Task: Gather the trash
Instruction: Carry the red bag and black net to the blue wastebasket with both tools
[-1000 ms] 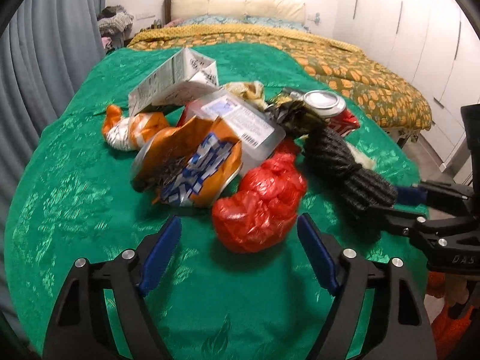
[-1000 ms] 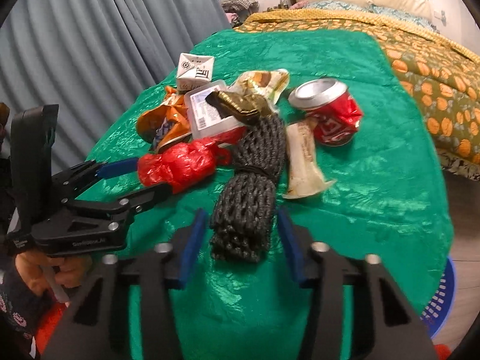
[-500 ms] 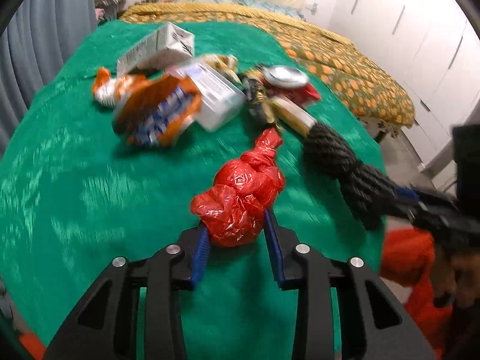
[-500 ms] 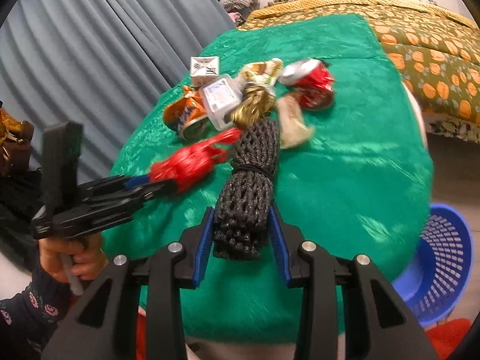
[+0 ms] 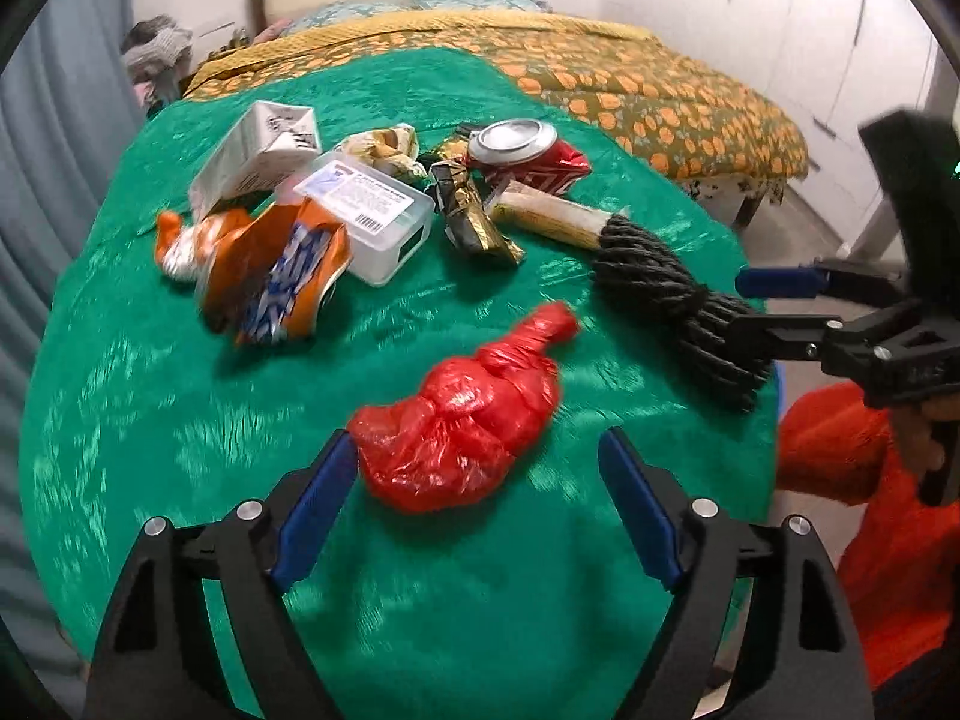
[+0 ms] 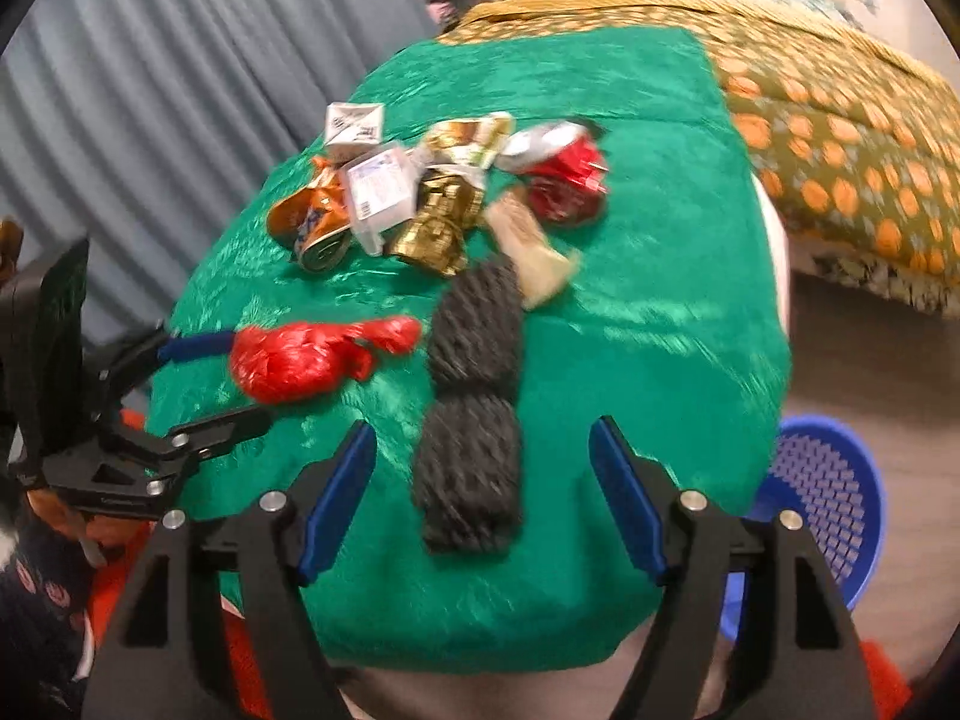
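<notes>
Green cloth over a bed [image 5: 150, 450], strewn with trash.
Red plastic bag [image 5: 462, 426] lies between the opening left claw [image 5: 480, 504]; black rope bundle [image 6: 474, 408] between the opening right claw [image 6: 483, 498]. Neither is gripped. A blue basket [image 6: 834, 498] sits on the floor; contents unclear.

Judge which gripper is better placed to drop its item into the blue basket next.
Right. The right gripper straddles the black rope bundle, jaws opening, with the blue basket just beside it on the floor. The left gripper, by the red bag, sits farther away.

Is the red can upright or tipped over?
Tipped and crushed: the red can lies on its side on the green cloth, its silver top facing sideways and its body dented.
</notes>
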A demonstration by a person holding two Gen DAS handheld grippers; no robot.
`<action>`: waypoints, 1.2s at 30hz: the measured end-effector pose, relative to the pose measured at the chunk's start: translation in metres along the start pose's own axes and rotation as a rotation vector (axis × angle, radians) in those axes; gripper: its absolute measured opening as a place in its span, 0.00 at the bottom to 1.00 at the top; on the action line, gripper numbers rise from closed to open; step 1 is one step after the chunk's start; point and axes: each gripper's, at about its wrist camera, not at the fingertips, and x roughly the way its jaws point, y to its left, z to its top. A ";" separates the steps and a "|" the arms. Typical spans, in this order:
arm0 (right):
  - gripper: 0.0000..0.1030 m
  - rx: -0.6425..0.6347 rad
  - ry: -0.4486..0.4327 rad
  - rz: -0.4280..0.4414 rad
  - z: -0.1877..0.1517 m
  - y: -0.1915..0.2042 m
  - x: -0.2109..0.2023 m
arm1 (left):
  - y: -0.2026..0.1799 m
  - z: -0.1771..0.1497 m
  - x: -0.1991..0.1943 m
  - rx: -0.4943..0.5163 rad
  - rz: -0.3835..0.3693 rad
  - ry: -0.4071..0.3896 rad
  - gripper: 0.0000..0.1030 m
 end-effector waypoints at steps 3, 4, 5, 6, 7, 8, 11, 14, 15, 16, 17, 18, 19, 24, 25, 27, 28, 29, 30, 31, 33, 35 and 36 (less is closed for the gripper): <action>0.54 -0.034 0.060 0.013 0.008 0.003 0.017 | -0.004 0.006 0.015 0.044 0.009 0.025 0.79; 0.46 -0.038 0.074 0.002 0.010 0.003 0.021 | -0.005 0.008 0.018 0.069 0.039 0.033 0.79; 0.42 -0.039 0.075 -0.004 0.010 0.003 0.021 | -0.006 0.009 0.018 0.099 0.087 0.038 0.79; 0.35 -0.041 0.071 -0.002 0.010 0.003 0.020 | -0.005 0.007 0.014 0.114 0.111 0.032 0.79; 0.35 -0.044 0.066 0.005 0.009 0.003 0.018 | -0.003 0.005 0.003 0.125 0.095 0.015 0.80; 0.35 -0.046 0.060 0.007 0.008 0.004 0.015 | 0.001 0.003 -0.004 0.125 0.064 0.011 0.82; 0.34 -0.045 0.041 0.019 0.005 0.004 0.010 | 0.009 0.002 -0.021 0.149 0.051 -0.023 0.88; 0.34 -0.044 0.037 0.031 0.004 0.006 0.008 | 0.007 0.010 -0.015 0.185 0.038 -0.026 0.88; 0.34 -0.042 0.034 0.035 0.003 0.006 0.007 | 0.004 0.013 -0.010 0.202 0.024 -0.021 0.88; 0.34 -0.036 0.029 0.046 0.002 0.006 0.003 | -0.001 0.016 -0.002 0.231 0.012 -0.011 0.88; 0.34 -0.031 0.025 0.050 0.004 0.007 0.003 | -0.006 0.019 0.008 0.266 0.014 0.002 0.88; 0.34 -0.026 0.019 0.054 0.004 0.007 0.000 | -0.011 0.020 0.015 0.287 0.022 0.011 0.88; 0.34 -0.021 0.009 0.057 0.003 0.004 -0.006 | -0.015 0.021 0.025 0.315 0.032 0.029 0.86; 0.34 0.025 -0.034 0.061 0.000 -0.020 -0.031 | -0.022 0.024 0.040 0.296 -0.027 0.080 0.44; 0.34 0.037 -0.043 0.056 -0.001 -0.029 -0.037 | -0.025 0.027 0.038 0.278 -0.026 0.068 0.44; 0.34 0.055 -0.059 0.024 -0.004 -0.046 -0.047 | -0.035 0.034 0.028 0.213 -0.063 0.040 0.43; 0.34 0.071 -0.068 -0.011 -0.006 -0.063 -0.054 | -0.040 0.036 0.024 0.193 -0.083 0.031 0.43; 0.34 0.083 -0.072 -0.037 -0.008 -0.075 -0.059 | -0.051 0.042 0.020 0.165 -0.108 0.022 0.43; 0.34 0.098 -0.074 -0.064 -0.011 -0.087 -0.063 | -0.064 0.047 0.017 0.144 -0.129 0.016 0.43; 0.34 0.118 -0.076 -0.100 -0.015 -0.102 -0.068 | -0.072 0.051 0.016 0.133 -0.145 0.013 0.43; 0.34 0.143 -0.070 -0.171 -0.023 -0.129 -0.073 | -0.100 0.062 0.018 0.109 -0.188 0.014 0.44; 0.34 0.184 -0.053 -0.227 -0.034 -0.160 -0.074 | -0.136 0.075 0.025 0.090 -0.252 0.021 0.44; 0.34 0.207 -0.045 -0.238 -0.039 -0.173 -0.073 | -0.153 0.082 0.031 0.081 -0.281 0.029 0.44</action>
